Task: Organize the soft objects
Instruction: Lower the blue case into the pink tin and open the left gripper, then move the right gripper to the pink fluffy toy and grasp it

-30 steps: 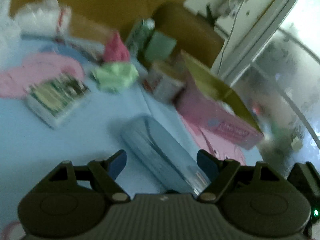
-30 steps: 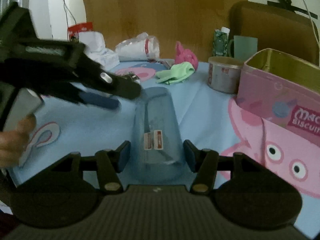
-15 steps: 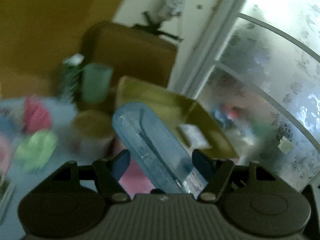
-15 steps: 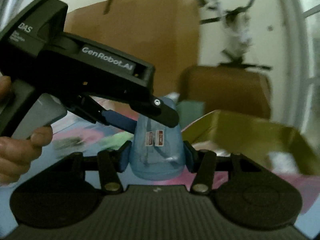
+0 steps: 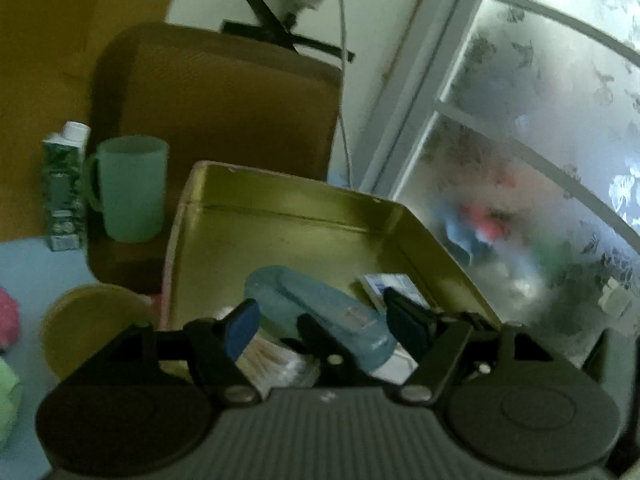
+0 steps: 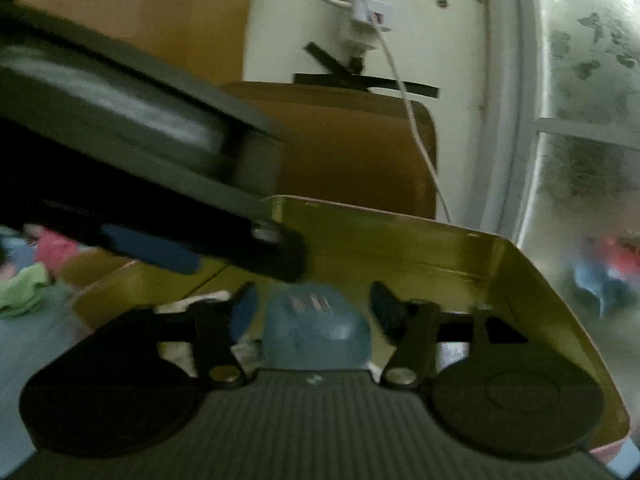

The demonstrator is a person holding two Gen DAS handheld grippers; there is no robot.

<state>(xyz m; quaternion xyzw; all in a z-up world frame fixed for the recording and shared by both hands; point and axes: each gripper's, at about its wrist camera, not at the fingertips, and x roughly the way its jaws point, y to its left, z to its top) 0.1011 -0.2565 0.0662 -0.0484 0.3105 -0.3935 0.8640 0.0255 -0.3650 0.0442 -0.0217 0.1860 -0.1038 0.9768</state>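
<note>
Frosted window panes fill the right of the scene, a brown chair back stands behind, and on the pale blue tablecloth sits the open gold-lined tin, with a green mug and a small carton at the far left. You have the translucent blue soft case down inside the tin, near its front wall, lying among white packets and just left of a small blue-and-white box. Your left gripper has its blue pads spread wide on either side of the case, with a clear gap at the left pad; at the right pad contact is hard to rule out. Your right gripper looks spread as well, pads clear of the case on both sides, though that view is blurred. The case's long axis runs from near right to far left in the left wrist view, slanted across the left gripper's opening, while it points almost straight away from the right gripper. Both grippers sit about equally close, the left one crossing over from the left side. By the look of it, the case is delivered, so your next move is likely a straight pull back out, keeping the pads off the tin's rim.
</note>
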